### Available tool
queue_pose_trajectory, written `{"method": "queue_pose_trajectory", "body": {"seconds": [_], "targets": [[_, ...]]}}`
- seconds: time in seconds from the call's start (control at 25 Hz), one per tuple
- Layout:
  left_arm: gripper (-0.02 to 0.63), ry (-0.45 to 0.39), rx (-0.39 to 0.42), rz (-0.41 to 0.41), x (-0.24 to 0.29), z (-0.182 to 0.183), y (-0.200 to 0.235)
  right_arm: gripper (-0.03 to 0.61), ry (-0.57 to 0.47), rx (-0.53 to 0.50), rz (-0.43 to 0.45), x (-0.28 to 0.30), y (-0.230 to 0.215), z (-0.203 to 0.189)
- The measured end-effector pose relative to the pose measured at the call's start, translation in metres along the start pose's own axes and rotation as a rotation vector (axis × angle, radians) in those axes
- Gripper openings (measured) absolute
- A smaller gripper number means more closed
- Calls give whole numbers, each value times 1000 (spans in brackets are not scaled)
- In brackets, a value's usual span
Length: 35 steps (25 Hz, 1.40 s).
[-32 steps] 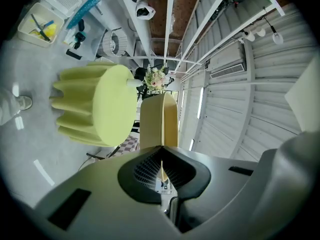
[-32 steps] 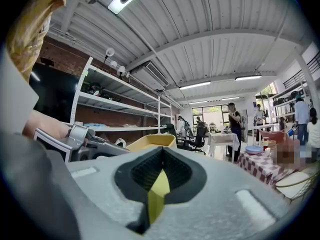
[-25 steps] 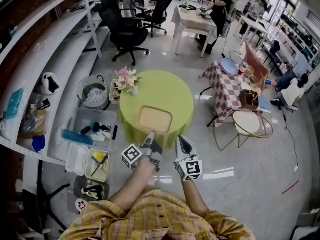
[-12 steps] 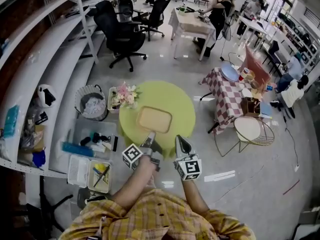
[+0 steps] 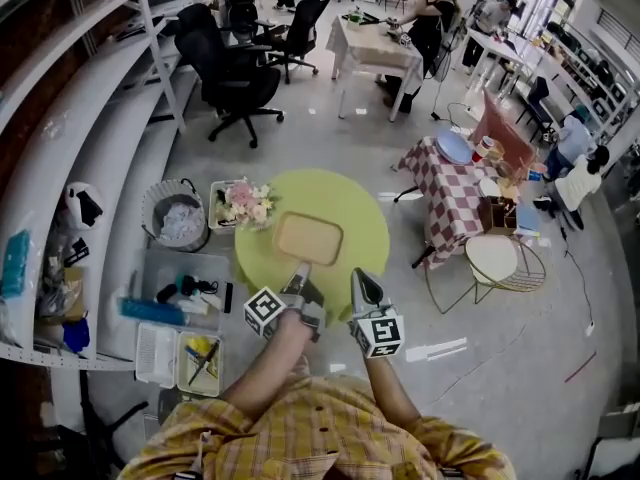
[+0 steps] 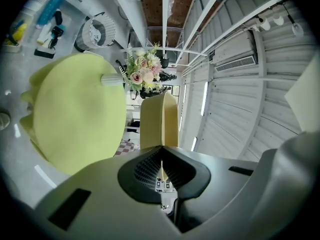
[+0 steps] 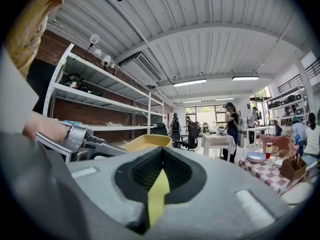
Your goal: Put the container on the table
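Note:
The container [image 5: 309,238], a shallow tan tray, is held above the round green table [image 5: 355,208]. My left gripper [image 5: 300,274] is shut on its near rim; in the left gripper view the thin rim of the container [image 6: 159,119] runs straight into the closed jaws of the left gripper [image 6: 161,156], with the table [image 6: 75,119] off to the left. My right gripper [image 5: 361,280] hangs beside it at the table's near edge, shut and holding nothing. From the right gripper [image 7: 161,159] view, the container [image 7: 142,142] shows just beyond the jaws.
A vase of flowers [image 5: 243,203] stands at the table's left edge. A wire bin [image 5: 175,218] and storage boxes [image 5: 185,343] lie on the floor to the left, below shelves [image 5: 70,118]. A checkered table [image 5: 450,183] and round chair [image 5: 500,258] stand right. A person [image 5: 425,18] stands far back.
The head view has drifted a little, so the room shifts in the picture. Both grippers and the container keep about the same place over the table.

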<state>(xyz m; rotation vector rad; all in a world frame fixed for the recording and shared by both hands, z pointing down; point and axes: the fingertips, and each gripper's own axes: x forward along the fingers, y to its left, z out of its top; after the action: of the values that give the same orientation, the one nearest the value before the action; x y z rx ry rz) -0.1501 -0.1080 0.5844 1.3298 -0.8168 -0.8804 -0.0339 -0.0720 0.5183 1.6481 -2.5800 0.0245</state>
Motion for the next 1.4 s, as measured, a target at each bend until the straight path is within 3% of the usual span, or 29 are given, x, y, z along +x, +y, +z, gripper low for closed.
{"method": "queue_pose_trajectory", "body": {"seconds": [0.44,1.04,1.4], "targets": [[12,1,-17,26,20,-4,12,-3,24,-6,18,14,-14,-7],[14,-75,27,18,77,-24,9,-3,-23,1,114,40,-71,-4],[12,-119,37,40,106,-22,32,-3,-27,4,152,51,-93,-9]]}}
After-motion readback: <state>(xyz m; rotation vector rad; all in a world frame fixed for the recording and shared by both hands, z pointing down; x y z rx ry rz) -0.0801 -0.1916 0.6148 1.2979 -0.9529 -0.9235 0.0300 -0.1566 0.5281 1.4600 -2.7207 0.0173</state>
